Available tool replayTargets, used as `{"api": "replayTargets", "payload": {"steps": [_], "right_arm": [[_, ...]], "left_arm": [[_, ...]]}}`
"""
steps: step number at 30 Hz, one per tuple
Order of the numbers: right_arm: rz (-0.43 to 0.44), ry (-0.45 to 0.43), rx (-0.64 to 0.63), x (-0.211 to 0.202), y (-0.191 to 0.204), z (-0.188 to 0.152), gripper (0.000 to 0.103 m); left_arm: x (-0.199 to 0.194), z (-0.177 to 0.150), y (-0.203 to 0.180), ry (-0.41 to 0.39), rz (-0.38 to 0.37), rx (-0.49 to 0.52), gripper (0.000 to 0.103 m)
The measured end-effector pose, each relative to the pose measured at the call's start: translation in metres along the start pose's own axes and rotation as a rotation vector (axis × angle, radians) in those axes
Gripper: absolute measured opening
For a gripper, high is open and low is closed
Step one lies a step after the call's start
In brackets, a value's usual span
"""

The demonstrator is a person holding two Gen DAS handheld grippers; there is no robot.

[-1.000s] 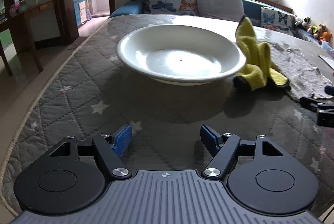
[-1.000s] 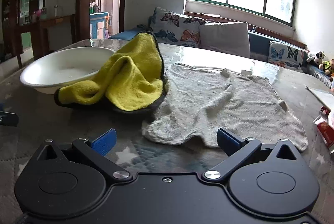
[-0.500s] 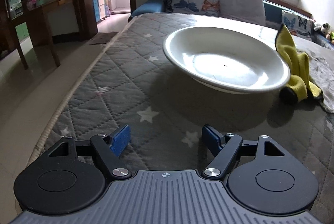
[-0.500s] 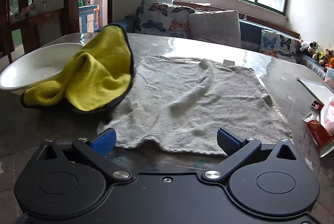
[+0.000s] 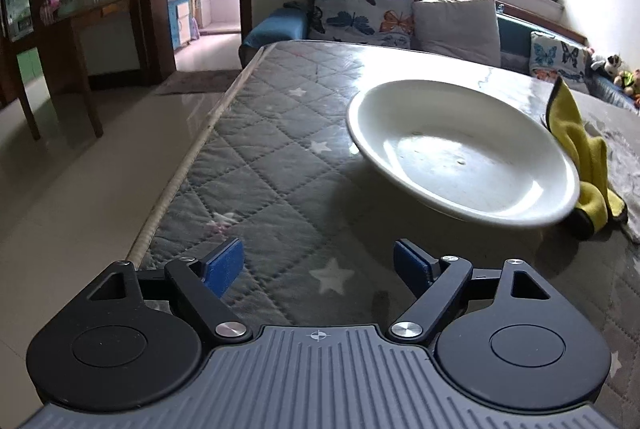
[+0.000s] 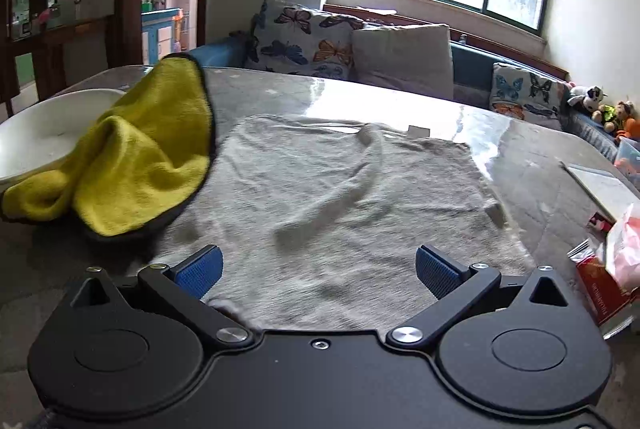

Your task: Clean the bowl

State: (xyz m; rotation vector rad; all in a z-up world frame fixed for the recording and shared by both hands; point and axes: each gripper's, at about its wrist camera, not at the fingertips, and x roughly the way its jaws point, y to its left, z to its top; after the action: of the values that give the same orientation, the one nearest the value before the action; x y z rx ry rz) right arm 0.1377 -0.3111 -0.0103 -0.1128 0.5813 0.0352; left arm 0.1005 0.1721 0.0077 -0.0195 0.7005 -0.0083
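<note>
A wide white bowl (image 5: 460, 153) sits on the grey quilted table (image 5: 260, 189), up and to the right of my left gripper (image 5: 318, 263). That gripper's jaws are opening, with nothing between them and only table beneath. A yellow cloth (image 5: 580, 153) leans on the bowl's right side. In the right wrist view the yellow cloth (image 6: 136, 157) lies bunched at the left against the bowl (image 6: 44, 133). A grey towel (image 6: 344, 197) is spread flat ahead of my right gripper (image 6: 318, 269), which is open and empty over the towel's near edge.
The table's left edge (image 5: 188, 165) drops to a tiled floor. A sofa with butterfly cushions (image 5: 360, 9) runs behind the table. Red packets and a plastic bag (image 6: 612, 257) lie at the right, with a white sheet (image 6: 600, 181) beyond them.
Both grippers have shifted: the bowl slid rightward in the left view, and cloth and towel slid leftward in the right view. The left jaws stand slightly wider.
</note>
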Motion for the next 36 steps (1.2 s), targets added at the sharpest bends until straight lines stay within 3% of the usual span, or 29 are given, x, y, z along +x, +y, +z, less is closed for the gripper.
{"api": "replayTargets", "payload": {"steps": [17, 36], "right_arm": [[0.015, 0.092, 0.060, 0.039, -0.049, 0.004, 0.103], [0.069, 0.108, 0.080, 0.044, -0.062, 0.005, 0.103]], "left_arm": [[0.023, -0.001, 0.013, -0.010, 0.007, 0.050, 0.089], [0.028, -0.009, 0.013, -0.033, 0.034, 0.029, 0.102]]}}
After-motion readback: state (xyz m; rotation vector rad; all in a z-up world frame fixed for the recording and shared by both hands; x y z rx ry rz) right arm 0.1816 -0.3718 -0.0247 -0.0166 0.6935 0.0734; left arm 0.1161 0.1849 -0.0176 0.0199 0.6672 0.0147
